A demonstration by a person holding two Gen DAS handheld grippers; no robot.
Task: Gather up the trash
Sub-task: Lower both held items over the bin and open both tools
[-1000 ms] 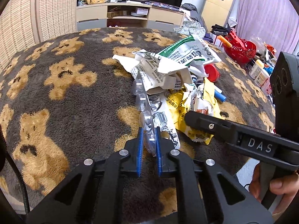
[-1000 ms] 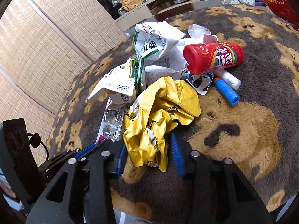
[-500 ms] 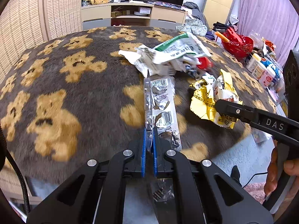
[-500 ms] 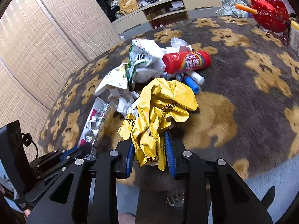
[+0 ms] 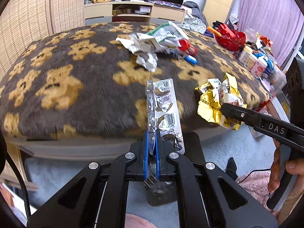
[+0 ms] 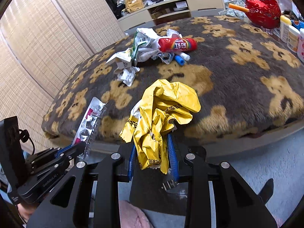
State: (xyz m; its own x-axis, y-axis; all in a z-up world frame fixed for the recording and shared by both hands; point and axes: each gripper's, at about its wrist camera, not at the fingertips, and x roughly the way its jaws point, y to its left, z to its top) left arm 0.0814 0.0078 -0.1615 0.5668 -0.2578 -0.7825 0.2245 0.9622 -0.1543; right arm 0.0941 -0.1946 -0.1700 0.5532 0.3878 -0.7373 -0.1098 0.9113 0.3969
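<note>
My left gripper is shut on a silver blister pack and holds it in the air just off the near edge of the bear-patterned blanket. My right gripper is shut on a crumpled yellow wrapper, also lifted off the near edge. The wrapper shows in the left wrist view, and the blister pack in the right wrist view. A pile of trash stays on the blanket: white and green wrappers, a red tube, a blue piece.
A dark bin-like object lies below the grippers on the pale floor. A red basket and several bottles stand at the right of the blanket. Woven screens stand on the left, a low shelf unit behind.
Both grippers have pulled back off the blanket's near edge, carrying the blister pack and the yellow wrapper away from the pile. The floor and dark object below have come into view.
</note>
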